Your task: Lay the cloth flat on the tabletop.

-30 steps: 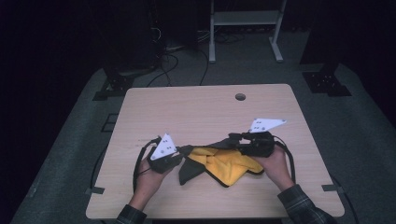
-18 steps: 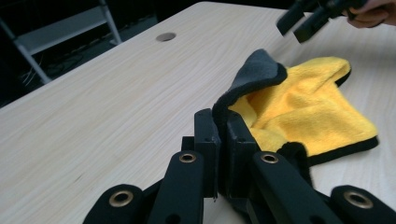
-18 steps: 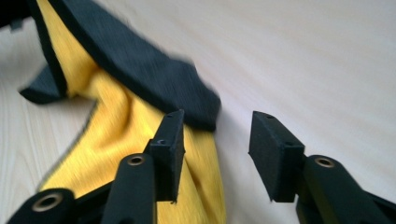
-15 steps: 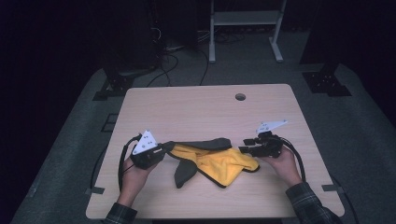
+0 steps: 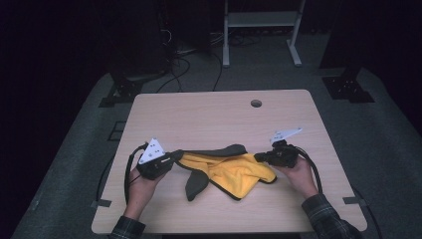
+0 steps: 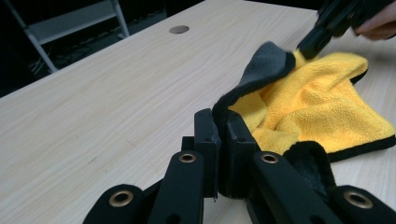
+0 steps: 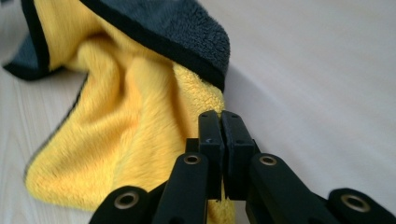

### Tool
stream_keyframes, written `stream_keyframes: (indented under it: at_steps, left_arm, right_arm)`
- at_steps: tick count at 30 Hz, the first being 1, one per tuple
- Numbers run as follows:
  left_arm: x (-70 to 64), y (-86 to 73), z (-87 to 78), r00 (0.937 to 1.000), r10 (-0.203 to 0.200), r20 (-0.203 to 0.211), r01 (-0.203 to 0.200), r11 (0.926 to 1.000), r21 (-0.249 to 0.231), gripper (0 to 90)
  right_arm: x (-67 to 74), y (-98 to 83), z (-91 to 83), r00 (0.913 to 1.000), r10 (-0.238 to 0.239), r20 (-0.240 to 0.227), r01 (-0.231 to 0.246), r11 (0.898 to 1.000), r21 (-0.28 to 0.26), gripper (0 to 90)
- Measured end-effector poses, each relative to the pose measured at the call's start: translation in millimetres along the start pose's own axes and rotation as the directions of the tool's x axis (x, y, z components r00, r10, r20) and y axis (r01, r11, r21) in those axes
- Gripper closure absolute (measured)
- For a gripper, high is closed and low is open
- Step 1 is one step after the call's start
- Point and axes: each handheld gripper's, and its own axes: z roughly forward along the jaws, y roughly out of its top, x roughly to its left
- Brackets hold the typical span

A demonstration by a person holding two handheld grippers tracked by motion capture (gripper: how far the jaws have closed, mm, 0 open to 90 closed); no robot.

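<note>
A yellow cloth (image 5: pixel 234 172) with a grey back and black hem lies spread on the wooden table (image 5: pixel 209 119) near its front. My left gripper (image 5: pixel 175 157) is shut on the cloth's left corner; in the left gripper view the black hem runs up between its jaws (image 6: pixel 223 123), and the cloth (image 6: pixel 317 102) lies beyond them. My right gripper (image 5: pixel 259 157) lies low at the cloth's right edge. It has just closed, and in the right gripper view its jaws (image 7: pixel 221 122) meet, with yellow pile (image 7: pixel 126 121) against them and in the gap below.
A round cable hole (image 5: pixel 256 103) sits near the table's far edge. Behind the table stand a metal frame (image 5: pixel 259 20) and floor cables (image 5: pixel 174 55). Bare wood stretches across the table's far half. Both hands rest at the front edge.
My left gripper pulled the cloth's corner to the left, stretching the cloth wider. My right gripper dropped to the cloth's right edge and went from open to shut there.
</note>
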Motion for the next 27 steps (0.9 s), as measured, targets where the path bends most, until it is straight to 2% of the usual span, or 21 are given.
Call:
stream_keyframes:
  at_steps: [2,5,7,8,9,11,15,16,17,18,20,21,22,23,24,26,27]
  left_arm:
    - [1.3,0.3,-1.6,0.9999,-0.008,-0.006,0.008,0.9999,-0.014,85.7]
    - [2.6,1.2,-2.9,0.9998,-0.016,-0.013,0.016,0.9995,-0.027,85.7]
    - [2.5,2.1,-3.8,0.9997,-0.018,-0.019,0.017,0.9991,-0.038,85.7]
    - [2.2,2.8,-4.6,0.9996,-0.014,-0.025,0.013,0.9990,-0.044,85.7]
    - [2.2,2.8,-4.6,0.9996,-0.014,-0.025,0.013,0.9990,-0.044,85.7]
    - [2.2,2.9,-5.1,0.9994,-0.016,-0.030,0.014,0.9988,-0.046,85.7]
    - [3.9,0.3,-6.2,0.9989,-0.023,-0.041,0.021,0.9990,-0.040,85.7]
    - [4.4,-0.4,-6.6,0.9987,-0.024,-0.044,0.023,0.9990,-0.039,85.7]
    - [4.6,-0.8,-7.0,0.9986,-0.026,-0.045,0.025,0.9990,-0.038,85.7]
    - [5.0,-1.0,-7.4,0.9987,-0.027,-0.044,0.025,0.9990,-0.038,85.7]
    - [4.7,-0.9,-7.7,0.9987,-0.028,-0.043,0.026,0.9989,-0.038,85.6]
    - [4.3,-0.9,-7.4,0.9987,-0.027,-0.044,0.026,0.9989,-0.039,85.6]
    - [3.9,-0.9,-7.0,0.9987,-0.028,-0.043,0.027,0.9990,-0.037,85.6]
    - [3.8,-0.9,-6.7,0.9989,-0.026,-0.039,0.024,0.9992,-0.033,85.6]
    - [2.9,-1.1,-5.7,0.9990,-0.026,-0.036,0.025,0.9993,-0.029,85.6]
    - [2.6,-1.8,-4.9,0.9991,-0.025,-0.035,0.024,0.9995,-0.021,85.6]
    - [2.3,-2.6,-4.3,0.9990,-0.025,-0.036,0.024,0.9996,-0.013,85.6]
  right_arm:
    - [1.0,6.0,-15.3,0.9996,-0.007,0.026,0.008,0.999,-0.053,87.5]
    - [4.3,15.5,-40.4,0.9969,-0.029,0.073,0.039,0.989,-0.145,87.6]
    - [8.6,20.1,-50.6,0.9929,-0.051,0.108,0.069,0.983,-0.169,87.6]
    - [14.8,24.5,-60.9,0.9877,-0.074,0.138,0.101,0.975,-0.198,87.6]
    - [14.8,24.5,-60.9,0.9877,-0.074,0.138,0.101,0.975,-0.198,87.6]
    - [23.4,27.0,-66.8,0.9845,-0.105,0.140,0.133,0.969,-0.209,87.6]
    - [46.5,19.0,-57.3,0.9809,-0.172,0.092,0.184,0.972,-0.148,87.5]
    - [60.3,9.8,-45.7,0.9806,-0.192,0.038,0.195,0.975,-0.106,87.5]
    - [60.3,9.8,-45.7,0.9806,-0.192,0.038,0.195,0.975,-0.106,87.5]
    - [64.9,6.9,-41.3,0.9802,-0.197,0.013,0.198,0.976,-0.089,87.5]
    - [76.6,0.4,-31.9,0.9745,-0.224,-0.020,0.222,0.973,-0.055,87.5]
    - [83.4,-3.4,-25.3,0.9712,-0.233,-0.051,0.231,0.972,-0.036,87.5]
    - [92.6,-8.5,-15.8,0.9658,-0.249,-0.072,0.250,0.968,0.005,87.4]
    - [92.6,-8.5,-15.8,0.9658,-0.249,-0.072,0.250,0.968,0.005,87.4]
    - [95.6,-13.3,-5.7,0.9647,-0.241,-0.107,0.245,0.969,0.032,87.2]
    - [96.5,-15.5,-1.3,0.9639,-0.236,-0.123,0.243,0.969,0.043,86.8]
    - [99.0,-18.9,6.2,0.9621,-0.233,-0.142,0.245,0.966,0.080,85.8]
